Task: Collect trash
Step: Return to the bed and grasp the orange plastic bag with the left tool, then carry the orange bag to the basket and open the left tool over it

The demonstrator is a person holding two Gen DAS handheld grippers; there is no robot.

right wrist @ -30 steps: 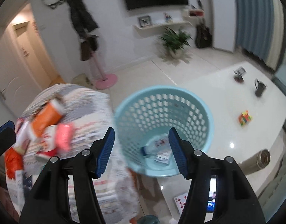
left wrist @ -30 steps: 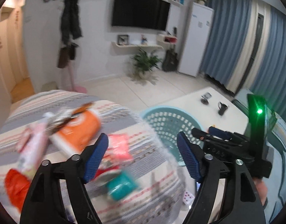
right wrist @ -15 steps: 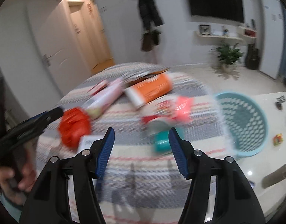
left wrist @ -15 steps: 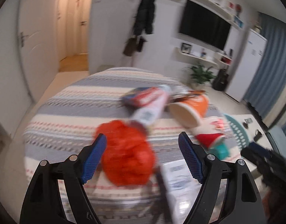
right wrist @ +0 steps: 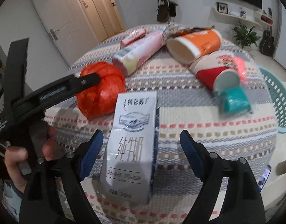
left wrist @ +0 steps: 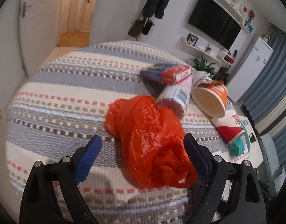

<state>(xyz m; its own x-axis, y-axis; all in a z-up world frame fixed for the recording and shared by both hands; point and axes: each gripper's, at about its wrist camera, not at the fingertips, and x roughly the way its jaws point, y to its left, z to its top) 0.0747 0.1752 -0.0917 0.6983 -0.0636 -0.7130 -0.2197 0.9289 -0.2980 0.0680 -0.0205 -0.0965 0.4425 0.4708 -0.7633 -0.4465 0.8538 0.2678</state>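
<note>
Striped counter point(left wrist: 72, 85) carries trash. Left tool point(left wrist: 143, 154), just widened, straddles orange bag point(left wrist: 148, 140); right tool point(right wrist: 141, 145), just widened, straddles milk carton point(right wrist: 131, 140), pads clear.

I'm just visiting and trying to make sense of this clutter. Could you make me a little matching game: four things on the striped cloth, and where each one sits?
1. red plastic bag
2. milk carton
3. orange cup
4. teal packet

a. lying open-mouthed, far side
b. nearest the basket
c. between the right gripper jaws
d. between the left gripper jaws

Pairs: 1-d, 2-c, 3-a, 4-b
</note>
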